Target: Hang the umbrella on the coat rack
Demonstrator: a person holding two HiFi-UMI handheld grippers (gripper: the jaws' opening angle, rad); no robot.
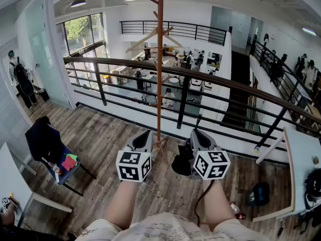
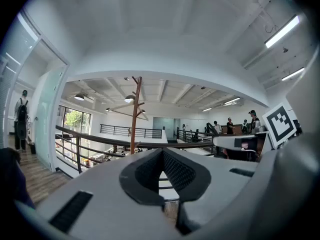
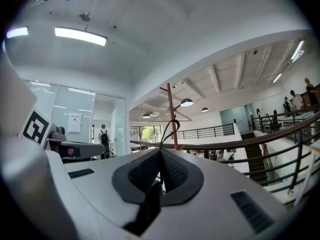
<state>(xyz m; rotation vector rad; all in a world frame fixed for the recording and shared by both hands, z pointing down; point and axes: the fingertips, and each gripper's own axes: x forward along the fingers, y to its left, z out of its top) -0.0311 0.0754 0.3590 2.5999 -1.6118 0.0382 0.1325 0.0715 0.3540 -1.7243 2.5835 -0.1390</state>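
The wooden coat rack [image 1: 159, 59] stands on the plank floor just before the railing, its pegs high up; it also shows as a coat rack [image 2: 134, 119] and coat rack [image 3: 172, 111] in the gripper views. The folded black umbrella [image 1: 182, 163] hangs under my right gripper [image 1: 196, 132], right of the pole's foot. In the right gripper view my right gripper [image 3: 161, 154] is shut on the umbrella's thin black strap loop [image 3: 170, 128], which sticks up past the tips. My left gripper [image 1: 145, 133] is beside the pole; the left gripper [image 2: 162, 154] is shut and holds nothing.
A dark metal railing [image 1: 215, 82] runs across behind the rack, above a lower floor. At the left stand a chair with a dark jacket [image 1: 44, 139] and a white desk [image 1: 12, 182]. A white table [image 1: 303, 157] and a black bag [image 1: 260, 194] are at the right.
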